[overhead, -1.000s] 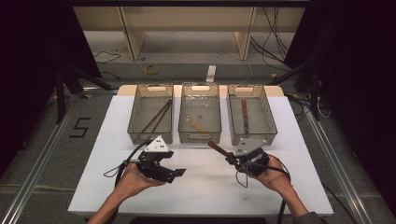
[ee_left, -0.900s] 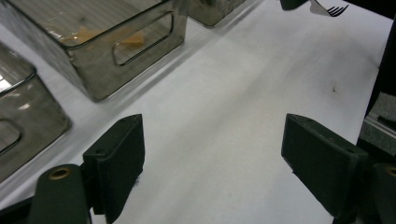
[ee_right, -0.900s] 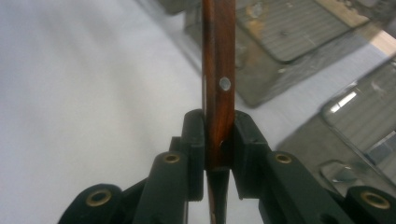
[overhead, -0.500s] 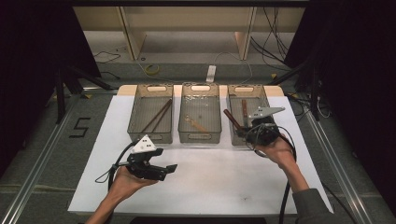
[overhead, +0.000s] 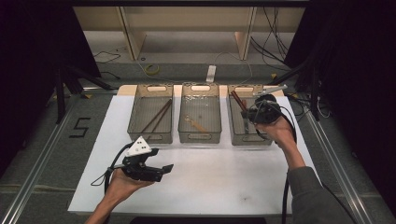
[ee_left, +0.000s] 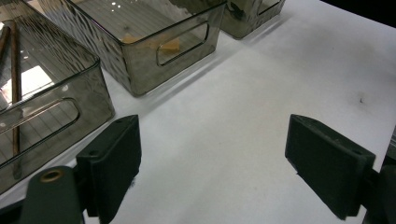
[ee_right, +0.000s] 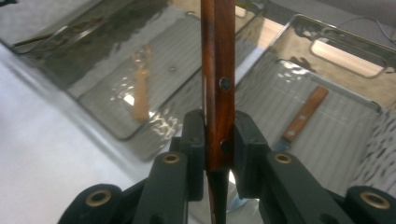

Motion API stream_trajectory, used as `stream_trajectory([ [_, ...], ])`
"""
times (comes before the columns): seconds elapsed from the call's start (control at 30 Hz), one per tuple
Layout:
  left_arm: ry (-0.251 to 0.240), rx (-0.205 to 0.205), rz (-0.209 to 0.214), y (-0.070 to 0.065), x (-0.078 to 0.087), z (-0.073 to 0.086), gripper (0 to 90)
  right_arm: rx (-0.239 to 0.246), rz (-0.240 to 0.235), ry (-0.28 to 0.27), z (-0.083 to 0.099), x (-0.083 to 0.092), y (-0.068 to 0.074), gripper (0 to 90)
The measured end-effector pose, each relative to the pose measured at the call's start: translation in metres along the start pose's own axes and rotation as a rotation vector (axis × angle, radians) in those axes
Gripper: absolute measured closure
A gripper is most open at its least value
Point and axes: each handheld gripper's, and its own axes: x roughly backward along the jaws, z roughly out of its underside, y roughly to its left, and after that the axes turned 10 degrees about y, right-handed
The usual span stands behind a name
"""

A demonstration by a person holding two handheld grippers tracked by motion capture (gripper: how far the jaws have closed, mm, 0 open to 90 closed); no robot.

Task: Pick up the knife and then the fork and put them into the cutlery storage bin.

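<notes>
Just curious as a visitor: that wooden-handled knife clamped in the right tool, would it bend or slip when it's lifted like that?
Probably stiff: the knife stands straight out of the right tool. The smooth riveted wooden handle looks polished, so it might slip or pivot in the narrow clamp. It likely won't roll, since the handle looks flat-sided.

knife handle cut off at top edge, blade hidden below jaws

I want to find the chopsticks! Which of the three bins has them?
The left bin: two long dark sticks lie inside. The other bins hold a wooden utensil and a knife.
</notes>
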Motion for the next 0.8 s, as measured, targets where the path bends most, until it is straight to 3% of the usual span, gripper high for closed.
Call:
stream_trajectory([
  [0.4,-0.006,0.009,0.007,0.002,0.003,0.003,16.8,-0.107,0.047,0.03,-0.019,-0.022,-0.033,77.4],
  [0.8,-0.022,0.021,0.015,0.003,0.004,0.003,16.5,-0.173,0.083,0.052,-0.02,-0.037,-0.047,77.3],
])
